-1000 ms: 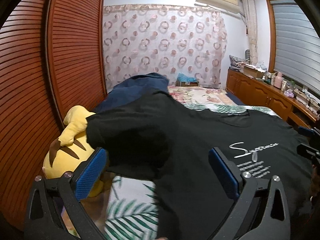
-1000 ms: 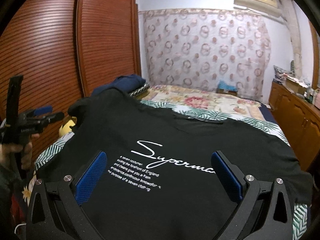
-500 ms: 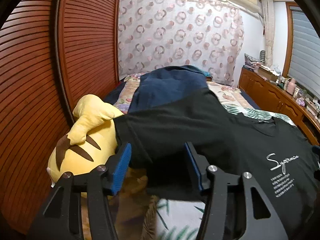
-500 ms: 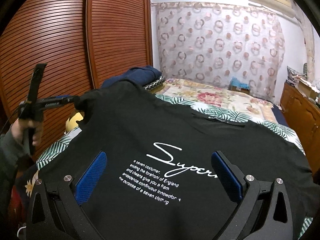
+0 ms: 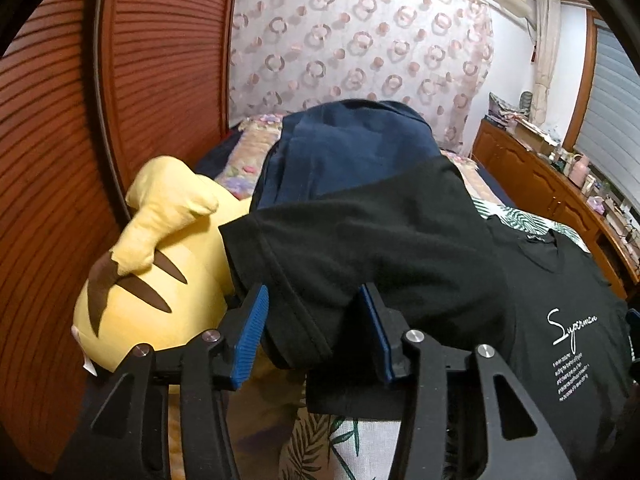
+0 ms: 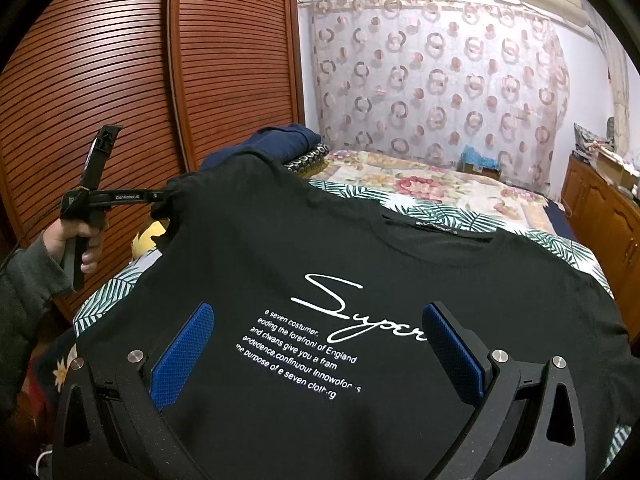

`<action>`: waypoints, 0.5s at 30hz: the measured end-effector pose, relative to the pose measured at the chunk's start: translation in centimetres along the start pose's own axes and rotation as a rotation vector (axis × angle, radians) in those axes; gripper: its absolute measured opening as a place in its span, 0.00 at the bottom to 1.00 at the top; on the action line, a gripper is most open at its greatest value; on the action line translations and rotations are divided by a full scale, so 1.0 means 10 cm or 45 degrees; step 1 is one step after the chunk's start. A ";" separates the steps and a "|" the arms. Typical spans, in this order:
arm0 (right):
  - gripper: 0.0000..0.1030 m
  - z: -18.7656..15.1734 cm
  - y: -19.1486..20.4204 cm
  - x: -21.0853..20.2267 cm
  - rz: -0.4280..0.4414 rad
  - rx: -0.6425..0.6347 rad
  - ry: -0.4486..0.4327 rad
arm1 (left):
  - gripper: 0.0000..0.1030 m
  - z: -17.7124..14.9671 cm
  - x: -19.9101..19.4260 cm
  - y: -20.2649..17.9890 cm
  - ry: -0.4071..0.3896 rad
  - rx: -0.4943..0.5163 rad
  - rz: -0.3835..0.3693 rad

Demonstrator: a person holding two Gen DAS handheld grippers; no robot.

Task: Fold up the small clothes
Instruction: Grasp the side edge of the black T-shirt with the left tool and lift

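A: The black T-shirt (image 6: 280, 248) lies spread face up on the bed (image 6: 440, 188), print toward the near edge, its left sleeve (image 5: 320, 264) draped over a yellow plush toy (image 5: 160, 280) beside a folded navy garment (image 5: 352, 152)

B: How will it handle?

A: Light and limp, likely. It will sag and crease wherever it is unsupported, so the hem of the sleeve looks the best hold: a doubled, stitched edge that should not slip between the pads

B: And the left gripper (image 5: 316, 324)?

A: Its jaws are closing, about half open, with the sleeve's hem between them. The fabric brushes the left pad; whether both pads press it yet is unclear

B: The right gripper (image 6: 320, 344)?

A: Its jaws stand wide, hovering over the printed chest, gripping nothing. Whether they touch the cloth cannot be told
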State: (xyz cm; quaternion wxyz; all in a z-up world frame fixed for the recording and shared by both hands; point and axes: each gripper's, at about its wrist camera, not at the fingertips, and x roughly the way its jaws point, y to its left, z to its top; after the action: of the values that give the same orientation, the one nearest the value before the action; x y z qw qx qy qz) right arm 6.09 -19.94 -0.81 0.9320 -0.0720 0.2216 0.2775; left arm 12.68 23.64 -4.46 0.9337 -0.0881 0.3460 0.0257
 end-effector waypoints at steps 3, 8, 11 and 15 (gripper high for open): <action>1.00 -0.02 0.00 0.01 0.005 0.008 0.004 | 0.44 -0.01 0.01 -0.01 0.015 0.011 -0.016; 1.00 -0.03 -0.01 0.03 0.008 0.015 0.017 | 0.21 0.00 0.03 -0.06 0.037 0.026 -0.074; 1.00 -0.04 0.01 0.02 0.007 0.015 0.024 | 0.08 0.03 0.04 -0.13 0.063 0.080 -0.085; 1.00 -0.06 0.01 -0.05 0.012 0.018 0.007 | 0.01 0.09 -0.11 -0.15 0.027 0.094 -0.072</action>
State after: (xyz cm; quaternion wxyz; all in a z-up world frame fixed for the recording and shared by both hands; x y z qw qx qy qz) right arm 5.50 -20.24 -1.10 0.9306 -0.0650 0.2263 0.2803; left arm 12.54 22.38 -2.84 0.9329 -0.0634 0.3542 -0.0144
